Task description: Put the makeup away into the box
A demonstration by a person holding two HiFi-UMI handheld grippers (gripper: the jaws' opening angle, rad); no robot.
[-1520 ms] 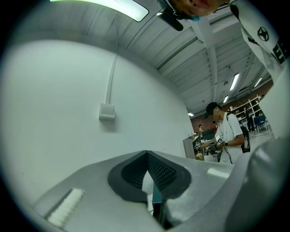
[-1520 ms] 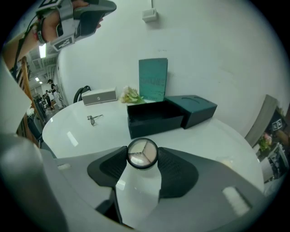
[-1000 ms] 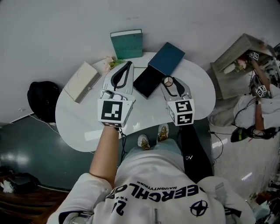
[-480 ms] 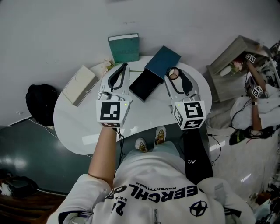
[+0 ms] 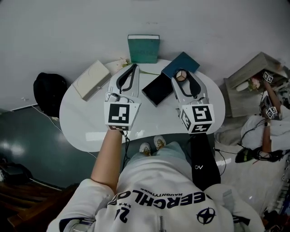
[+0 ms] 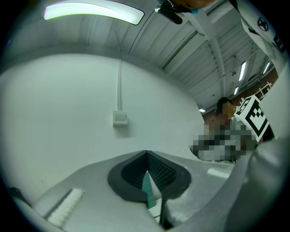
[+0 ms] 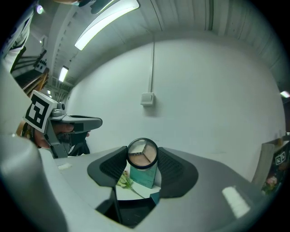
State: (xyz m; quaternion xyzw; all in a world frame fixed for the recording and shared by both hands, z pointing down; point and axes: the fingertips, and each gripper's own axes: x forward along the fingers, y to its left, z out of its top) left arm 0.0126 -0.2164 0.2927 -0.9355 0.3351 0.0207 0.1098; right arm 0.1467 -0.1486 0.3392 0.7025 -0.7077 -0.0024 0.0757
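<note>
We hold a round, dark-rimmed compact point(image 7: 142, 153) of three beige-pink powder wedges upright between our right tool point(image 5: 181, 77) pads, left tool point(image 6: 146, 158) closed, empty.

Glossy white tabletop point(image 5: 81, 118), matt black box point(image 5: 157, 89), shiny clear-lidded compact point(image 7: 142, 154), soft cloth sweatshirt point(image 5: 158, 201)

Cool, even light from ceiling tube point(image 6: 93, 11); fisheye-warped, vignetted edges.

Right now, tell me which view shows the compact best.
The right gripper view: the compact sits large and face-on in the right tool, its three powder sections visible. The head view shows it only as a small disc at that tool's tip. The left gripper view does not show it.
</note>
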